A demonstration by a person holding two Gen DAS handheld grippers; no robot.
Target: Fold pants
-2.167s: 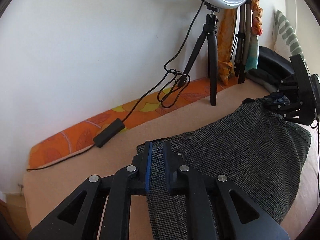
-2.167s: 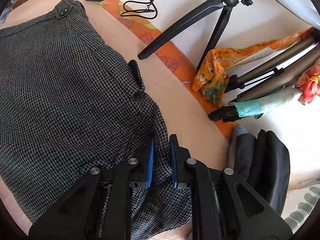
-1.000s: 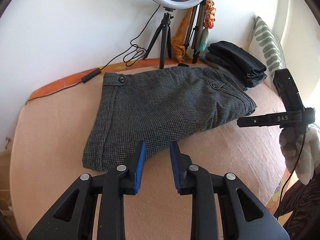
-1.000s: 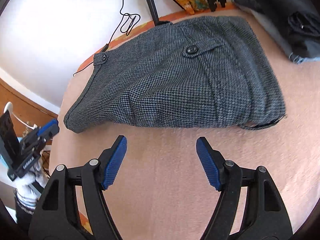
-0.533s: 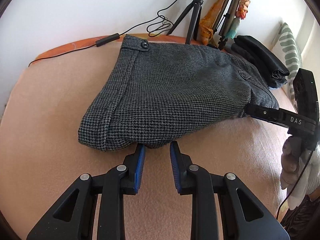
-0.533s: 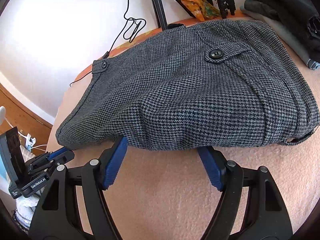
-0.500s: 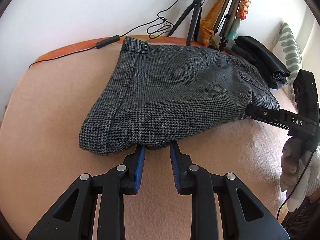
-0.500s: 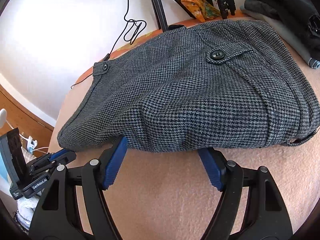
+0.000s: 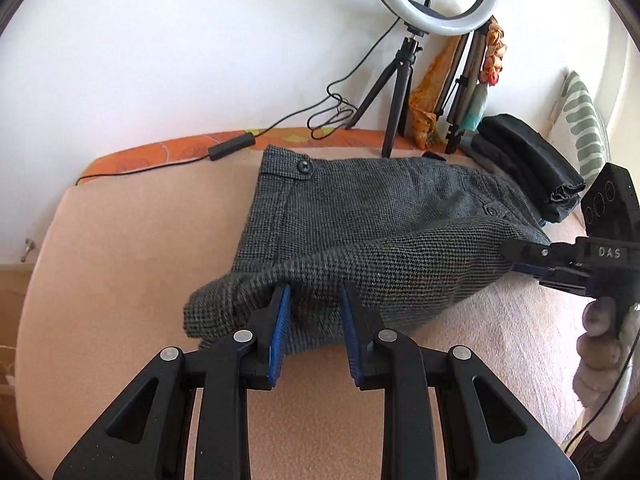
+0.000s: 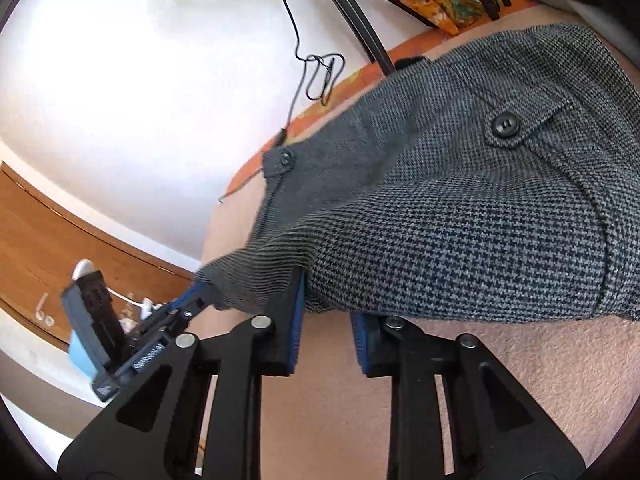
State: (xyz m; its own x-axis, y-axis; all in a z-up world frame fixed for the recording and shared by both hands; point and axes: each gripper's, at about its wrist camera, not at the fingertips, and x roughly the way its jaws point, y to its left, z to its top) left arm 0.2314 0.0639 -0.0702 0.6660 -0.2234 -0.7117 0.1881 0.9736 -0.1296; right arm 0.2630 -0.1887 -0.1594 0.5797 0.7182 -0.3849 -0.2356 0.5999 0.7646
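The grey houndstooth pants (image 9: 360,216) lie folded on the peach bed cover (image 9: 120,272). Their near edge is lifted off the bed and stretched between my two grippers. My left gripper (image 9: 314,308) is shut on the near left edge of the pants, with cloth bunched between its blue pads. My right gripper (image 10: 326,312) is shut on the near edge further right, under the fold (image 10: 460,240). The right gripper also shows at the right of the left wrist view (image 9: 532,258), and the left gripper at the lower left of the right wrist view (image 10: 196,296).
A ring light on a tripod (image 9: 404,92) stands at the wall with its cable (image 9: 240,144) trailing over the orange bed edge. Folded dark clothes (image 9: 528,164) and a striped pillow (image 9: 584,136) lie at the right. A wooden floor (image 10: 60,240) lies beyond the bed.
Both grippers have closed on the near edge of the pants and lifted it off the bed. Half a second ago they were at the edge, the right one wide open.
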